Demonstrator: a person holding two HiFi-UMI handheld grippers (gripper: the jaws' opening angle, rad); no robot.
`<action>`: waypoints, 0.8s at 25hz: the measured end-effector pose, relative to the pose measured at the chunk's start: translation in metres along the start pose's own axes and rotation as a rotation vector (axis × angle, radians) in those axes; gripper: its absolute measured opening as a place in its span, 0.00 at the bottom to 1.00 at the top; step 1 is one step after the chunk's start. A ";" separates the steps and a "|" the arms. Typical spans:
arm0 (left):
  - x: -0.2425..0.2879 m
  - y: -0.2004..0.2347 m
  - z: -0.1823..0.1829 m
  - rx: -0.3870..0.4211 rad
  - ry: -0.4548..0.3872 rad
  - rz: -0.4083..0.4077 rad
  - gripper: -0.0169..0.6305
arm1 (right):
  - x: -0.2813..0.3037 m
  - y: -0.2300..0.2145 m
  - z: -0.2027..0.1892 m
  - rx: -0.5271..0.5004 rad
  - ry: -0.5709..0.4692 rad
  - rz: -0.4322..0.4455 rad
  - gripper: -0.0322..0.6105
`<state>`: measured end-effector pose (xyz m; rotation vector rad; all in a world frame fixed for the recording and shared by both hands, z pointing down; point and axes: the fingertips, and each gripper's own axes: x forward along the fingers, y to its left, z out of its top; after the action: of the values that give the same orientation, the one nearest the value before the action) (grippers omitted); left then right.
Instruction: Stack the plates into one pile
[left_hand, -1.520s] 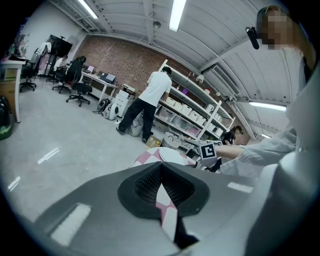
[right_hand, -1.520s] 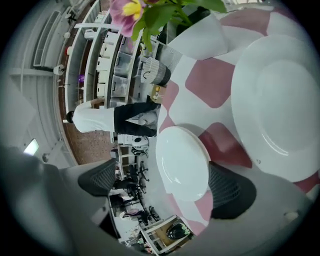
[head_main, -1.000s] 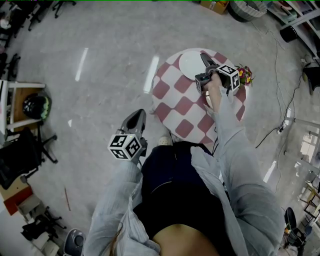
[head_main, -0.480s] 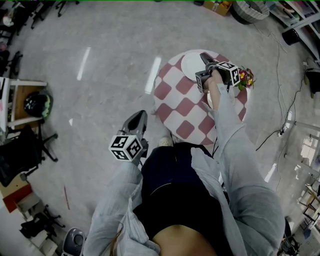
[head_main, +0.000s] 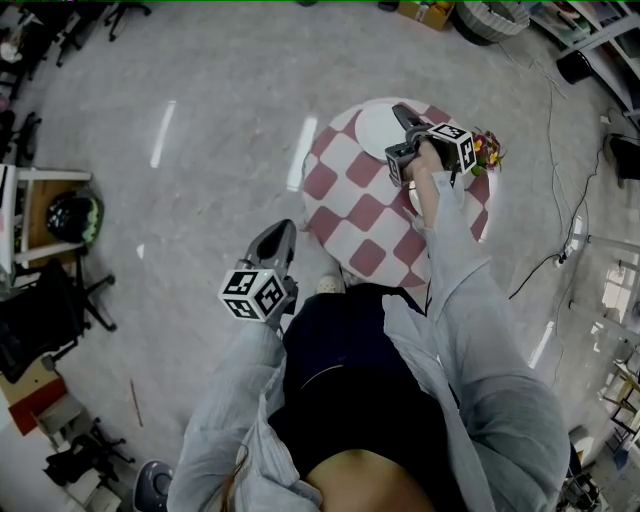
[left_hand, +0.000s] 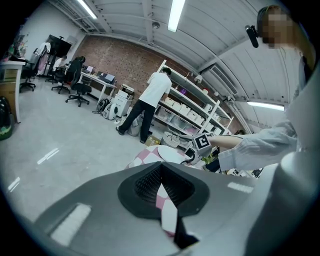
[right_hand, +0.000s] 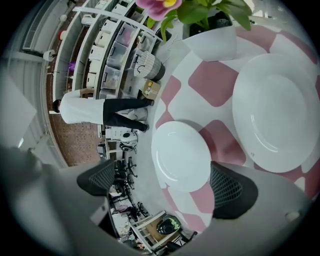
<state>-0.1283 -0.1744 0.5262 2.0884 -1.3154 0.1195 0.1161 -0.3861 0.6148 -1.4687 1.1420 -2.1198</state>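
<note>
change: right tongs (head_main: 400, 112) have crept a little toward upper left of the head view, closer over the small plate (head_main: 378, 128); left tongs (head_main: 276, 235) have stayed put over the floor (head_main: 200, 180), at the person's side, off the desk (head_main: 350, 215)
right tongs: spread wide, one pad on each side of the small plate's near rim in the right gripper view; nothing pinched; contact with the rim unclear from this angle
left tongs: pressed together with nothing in them, pointing toward the desk from low left
small plate: flat on the checked cloth at upper left edge of the desk, in line with the right tongs
large plate (right_hand: 277, 112): flat on the cloth, right of the small plate in the right gripper view, near it but apart; mostly hidden under the sleeve in the head view
flower pot (right_hand: 212, 44): white, at far edge of the desk, beside the large plate
meaning for task: plates are not yet piled; looks like the approach to grab the small plate, grip not yet made
next move needs: tongs closing on the rim, then lift and set onto the large plate
writing: none readable; only black-and-white square markers on each cube (head_main: 452, 148)
brands: none visible
</note>
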 end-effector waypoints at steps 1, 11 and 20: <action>0.000 -0.002 0.000 0.001 -0.002 -0.004 0.04 | -0.005 0.003 -0.002 -0.010 0.003 0.019 0.97; -0.005 -0.005 -0.002 0.006 -0.009 -0.037 0.04 | -0.067 0.014 -0.035 -0.111 0.098 0.413 0.97; -0.001 -0.010 -0.010 0.024 0.024 -0.093 0.04 | -0.159 -0.052 -0.038 -0.080 0.068 0.680 0.97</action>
<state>-0.1175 -0.1652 0.5289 2.1577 -1.2065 0.1200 0.1579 -0.2339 0.5478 -0.8545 1.4979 -1.6633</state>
